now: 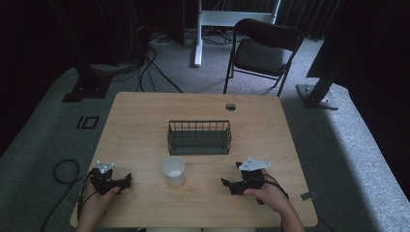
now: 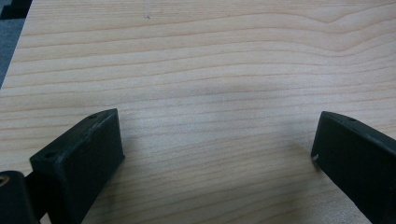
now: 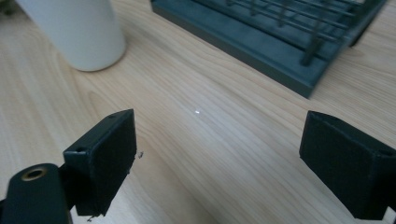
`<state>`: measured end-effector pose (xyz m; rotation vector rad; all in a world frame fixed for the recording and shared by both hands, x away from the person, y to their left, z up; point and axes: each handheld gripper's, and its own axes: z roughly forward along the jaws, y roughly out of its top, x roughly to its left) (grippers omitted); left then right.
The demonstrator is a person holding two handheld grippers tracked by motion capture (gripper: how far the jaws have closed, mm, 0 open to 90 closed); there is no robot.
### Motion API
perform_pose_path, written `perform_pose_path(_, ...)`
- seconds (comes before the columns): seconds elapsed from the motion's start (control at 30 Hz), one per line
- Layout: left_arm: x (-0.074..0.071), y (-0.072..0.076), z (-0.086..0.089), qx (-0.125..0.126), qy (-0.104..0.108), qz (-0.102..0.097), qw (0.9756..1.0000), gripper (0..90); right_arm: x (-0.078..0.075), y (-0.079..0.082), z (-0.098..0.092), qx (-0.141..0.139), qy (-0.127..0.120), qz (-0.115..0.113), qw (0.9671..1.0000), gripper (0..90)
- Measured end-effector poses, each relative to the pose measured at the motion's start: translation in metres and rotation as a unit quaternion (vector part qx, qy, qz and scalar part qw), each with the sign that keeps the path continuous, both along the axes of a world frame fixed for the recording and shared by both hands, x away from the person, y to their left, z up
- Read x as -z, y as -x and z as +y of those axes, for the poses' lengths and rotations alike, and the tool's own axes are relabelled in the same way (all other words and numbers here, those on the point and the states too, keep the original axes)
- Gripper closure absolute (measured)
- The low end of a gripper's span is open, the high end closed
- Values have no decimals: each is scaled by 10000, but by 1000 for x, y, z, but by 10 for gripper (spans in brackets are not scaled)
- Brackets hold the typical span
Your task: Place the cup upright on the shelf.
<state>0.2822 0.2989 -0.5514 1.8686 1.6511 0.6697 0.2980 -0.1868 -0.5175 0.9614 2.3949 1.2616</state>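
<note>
The white cup should be approached level by the right hand-held gripper; both it and the left hand-held gripper are held released, empty, on the worktop.

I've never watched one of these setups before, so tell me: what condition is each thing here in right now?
Left claw: open, nothing between its jaws, low over the table.
Right claw: open, holding nothing, pointed toward the cup.
White cup: upright, mouth up, untouched; contents cannot be told.
Wire basket: upright on the table, looks empty.
Folding chair: unfolded, nobody on it.
</note>
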Motion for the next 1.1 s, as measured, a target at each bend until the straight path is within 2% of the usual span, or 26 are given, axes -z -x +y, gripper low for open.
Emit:
perform_pose_path(0.43,0,0,0,1,1,2,10000,23,3,0,33,-415,-11,16,9991,124)
perform_pose_path(1.1,0,0,0,0,2,2,10000,24,-8,0,74,-912,-229,-69,9955,121)
